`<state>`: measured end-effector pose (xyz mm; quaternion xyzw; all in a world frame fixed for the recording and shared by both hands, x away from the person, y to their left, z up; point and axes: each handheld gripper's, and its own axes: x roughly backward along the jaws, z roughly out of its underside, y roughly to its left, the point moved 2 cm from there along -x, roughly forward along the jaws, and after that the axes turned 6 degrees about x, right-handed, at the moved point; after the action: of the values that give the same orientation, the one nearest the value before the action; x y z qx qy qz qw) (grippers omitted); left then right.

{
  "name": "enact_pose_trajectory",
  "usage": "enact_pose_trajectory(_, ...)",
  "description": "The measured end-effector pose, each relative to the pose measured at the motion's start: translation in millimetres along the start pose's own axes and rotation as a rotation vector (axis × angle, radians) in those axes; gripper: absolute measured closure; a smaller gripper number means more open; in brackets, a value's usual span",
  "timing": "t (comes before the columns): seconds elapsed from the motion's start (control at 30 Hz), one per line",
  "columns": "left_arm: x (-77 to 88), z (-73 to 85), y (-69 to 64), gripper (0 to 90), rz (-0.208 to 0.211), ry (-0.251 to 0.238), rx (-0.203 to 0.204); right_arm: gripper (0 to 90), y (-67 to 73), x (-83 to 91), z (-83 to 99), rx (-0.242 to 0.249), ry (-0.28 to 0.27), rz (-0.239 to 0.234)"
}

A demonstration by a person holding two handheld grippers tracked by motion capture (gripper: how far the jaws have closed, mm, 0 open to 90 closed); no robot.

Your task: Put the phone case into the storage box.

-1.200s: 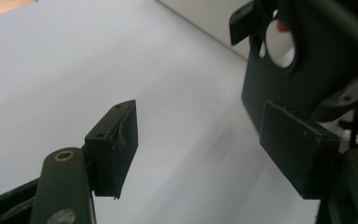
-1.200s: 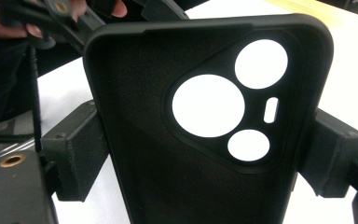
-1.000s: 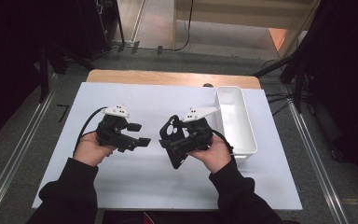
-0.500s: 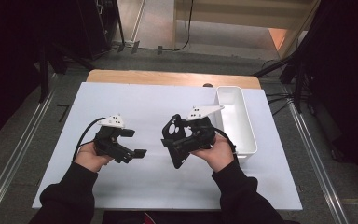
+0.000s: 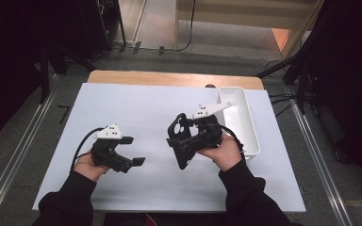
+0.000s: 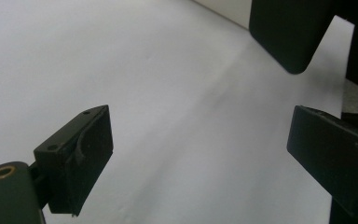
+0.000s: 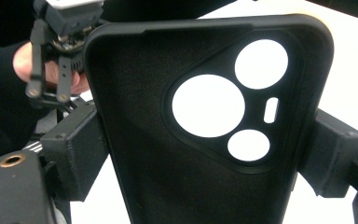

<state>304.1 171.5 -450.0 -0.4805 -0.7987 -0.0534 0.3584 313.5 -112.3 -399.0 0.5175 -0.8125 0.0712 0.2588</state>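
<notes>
My left gripper (image 5: 133, 150) sits low over the table (image 5: 136, 108), well left of my right gripper (image 5: 185, 141), which holds the phone case (image 5: 179, 139) upright. The tray (image 5: 245, 117) stands just right of it.

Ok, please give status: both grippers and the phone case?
Right gripper shut on phone case. Left gripper open, empty. White bin beside, nothing blocking.

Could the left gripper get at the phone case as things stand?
Probably yes: the left gripper is open and empty, with bare table between it and the phone case, held upright in the right gripper.
</notes>
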Motion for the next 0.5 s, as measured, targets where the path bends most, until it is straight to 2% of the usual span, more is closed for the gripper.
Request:
enact_pose_trajectory(0.03, -0.2, 1.3, -0.2, 13.1, -0.010, -0.004, -0.002, 12.1, -0.6, 1.0, -0.2, 0.004, -0.002, 0.002)
enact_pose_trajectory(0.17, -0.4, 6.8, 0.0, 13.4, 0.005, -0.018, 0.012, 12.0, -2.5, 4.7, -0.4, 0.003, 0.001, 0.010)
enact_pose_trajectory(0.27, -1.1, 11.7, -0.2, 13.5, -0.026, -0.011, -0.008, 12.1, -3.4, 6.0, -0.2, 0.006, 0.005, 0.016)
enact_pose_trajectory(0.33, -1.9, 15.3, 0.3, 13.5, -0.042, -0.016, 0.006, 12.1, -4.1, 6.3, 0.3, 0.011, 0.010, 0.020)
enact_pose_trajectory(0.43, 0.1, 21.8, 0.2, 14.2, -0.028, -0.025, 0.032, 12.0, -5.7, 6.5, 0.6, 0.012, 0.013, 0.028)
enact_pose_trajectory(0.5, 1.7, 25.2, 0.4, 14.2, -0.023, -0.031, 0.032, 12.0, -7.2, 7.4, 0.4, 0.012, 0.012, 0.029)
